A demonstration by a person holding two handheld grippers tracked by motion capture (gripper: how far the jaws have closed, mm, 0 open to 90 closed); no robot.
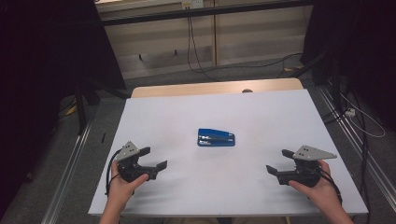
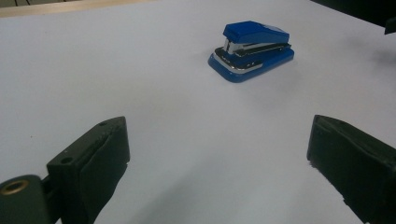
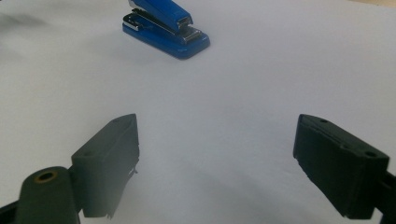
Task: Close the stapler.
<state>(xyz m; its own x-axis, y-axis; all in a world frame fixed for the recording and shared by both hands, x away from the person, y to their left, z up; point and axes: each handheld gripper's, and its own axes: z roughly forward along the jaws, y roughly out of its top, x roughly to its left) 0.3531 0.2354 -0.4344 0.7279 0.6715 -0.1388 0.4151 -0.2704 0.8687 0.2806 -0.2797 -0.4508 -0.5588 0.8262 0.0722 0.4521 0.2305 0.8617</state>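
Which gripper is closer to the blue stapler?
Left, slightly. The left gripper sits below-left of the stapler; the right gripper sits farther off, below-right. Both are open, touching nothing.

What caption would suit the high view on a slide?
Blue stapler on a white table, between the open left gripper and right gripper.

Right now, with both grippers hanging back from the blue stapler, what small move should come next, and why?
Probably ease the right gripper forward toward the blue stapler. Its jaws stand wide open with nothing between them, and the stapler lies untouched mid-table on the white board, apart from both grippers. The left gripper is open too and about as far away, so either could lead.
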